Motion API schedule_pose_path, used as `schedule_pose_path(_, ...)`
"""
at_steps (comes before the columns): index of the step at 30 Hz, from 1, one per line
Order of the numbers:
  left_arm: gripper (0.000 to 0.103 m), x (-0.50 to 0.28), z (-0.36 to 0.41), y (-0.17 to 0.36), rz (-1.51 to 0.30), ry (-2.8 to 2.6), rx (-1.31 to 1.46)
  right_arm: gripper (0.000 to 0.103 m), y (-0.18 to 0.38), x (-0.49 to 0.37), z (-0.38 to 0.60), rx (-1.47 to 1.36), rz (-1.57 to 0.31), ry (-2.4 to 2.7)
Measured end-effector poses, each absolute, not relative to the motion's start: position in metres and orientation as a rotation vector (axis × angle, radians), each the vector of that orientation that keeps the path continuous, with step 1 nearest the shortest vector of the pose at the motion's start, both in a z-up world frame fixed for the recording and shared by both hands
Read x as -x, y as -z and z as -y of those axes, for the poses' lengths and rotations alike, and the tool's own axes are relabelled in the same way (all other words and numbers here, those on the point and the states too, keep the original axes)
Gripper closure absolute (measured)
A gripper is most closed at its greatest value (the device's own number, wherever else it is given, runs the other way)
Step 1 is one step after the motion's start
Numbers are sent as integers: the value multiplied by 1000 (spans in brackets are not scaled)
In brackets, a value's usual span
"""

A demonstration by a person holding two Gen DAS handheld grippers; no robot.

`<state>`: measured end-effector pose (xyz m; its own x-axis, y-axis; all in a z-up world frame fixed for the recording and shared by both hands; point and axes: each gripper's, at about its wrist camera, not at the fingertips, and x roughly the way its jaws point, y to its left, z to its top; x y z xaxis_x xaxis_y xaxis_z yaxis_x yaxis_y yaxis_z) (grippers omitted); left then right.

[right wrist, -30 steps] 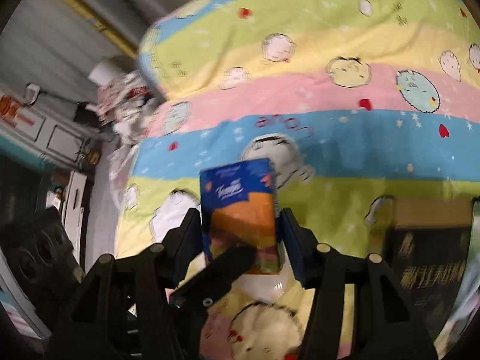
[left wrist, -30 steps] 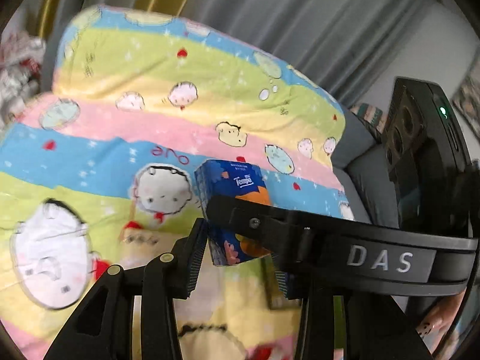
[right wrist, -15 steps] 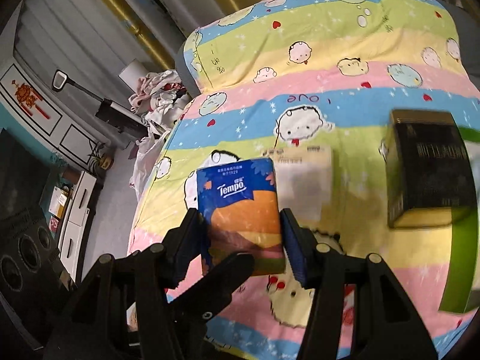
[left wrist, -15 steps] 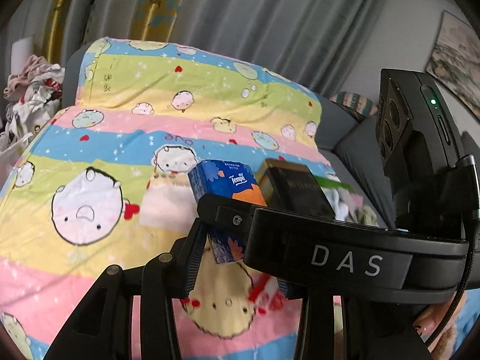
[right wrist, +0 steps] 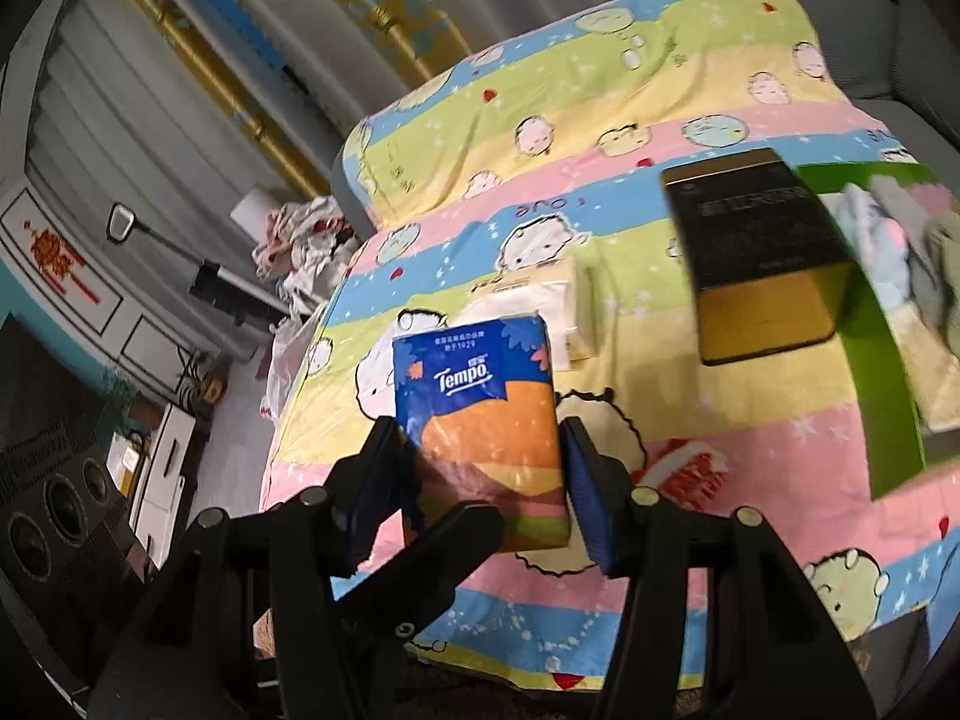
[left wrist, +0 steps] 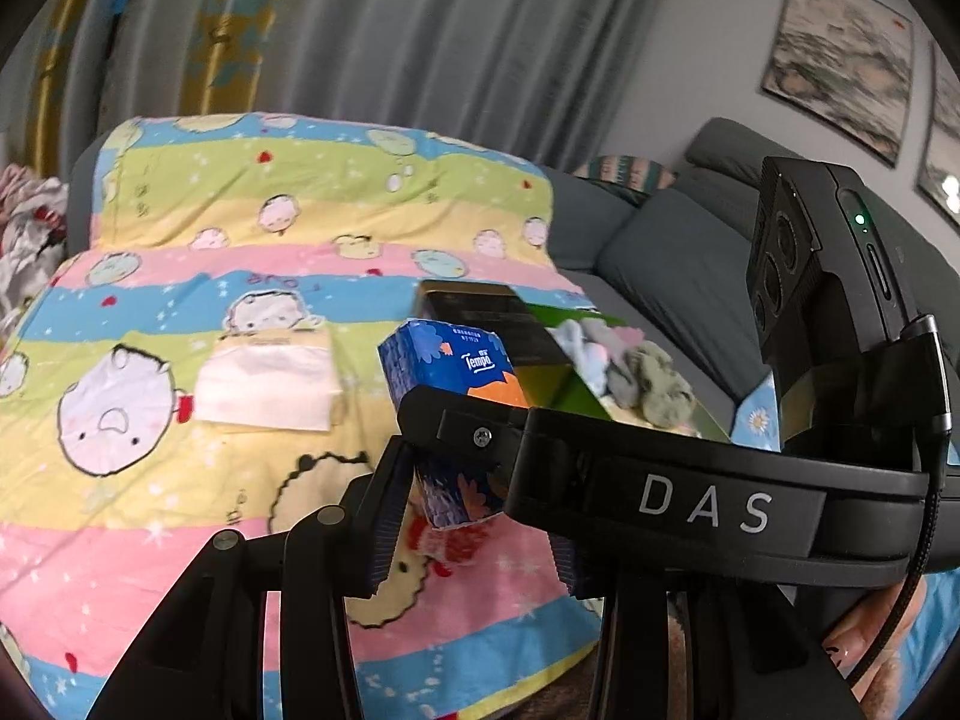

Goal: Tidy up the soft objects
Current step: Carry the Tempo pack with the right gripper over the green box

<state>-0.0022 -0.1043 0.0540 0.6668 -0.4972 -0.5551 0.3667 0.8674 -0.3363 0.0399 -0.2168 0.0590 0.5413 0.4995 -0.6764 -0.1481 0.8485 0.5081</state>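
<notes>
Together, my right gripper and left gripper clamp the tissue pack, each from its own side, above the striped blanket. Beyond it lie a white tissue packet, a dark box and a green tray of soft cloths.

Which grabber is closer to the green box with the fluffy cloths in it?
Right. The right gripper, clamped on the Tempo pack, reaches in from the green box's side. The left gripper pinches the same pack from the side away from the box.
</notes>
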Motion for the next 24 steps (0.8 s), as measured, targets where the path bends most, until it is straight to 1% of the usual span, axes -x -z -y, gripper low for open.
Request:
schedule_pose_path(12,62,-14,163,-59,-616,656,129,49,-64,-28,280,-517,-803,-246)
schedule_pose_path(24,62,-73,249,-57,-599,838,59,49,-59,-52,369,-619,-695,-67)
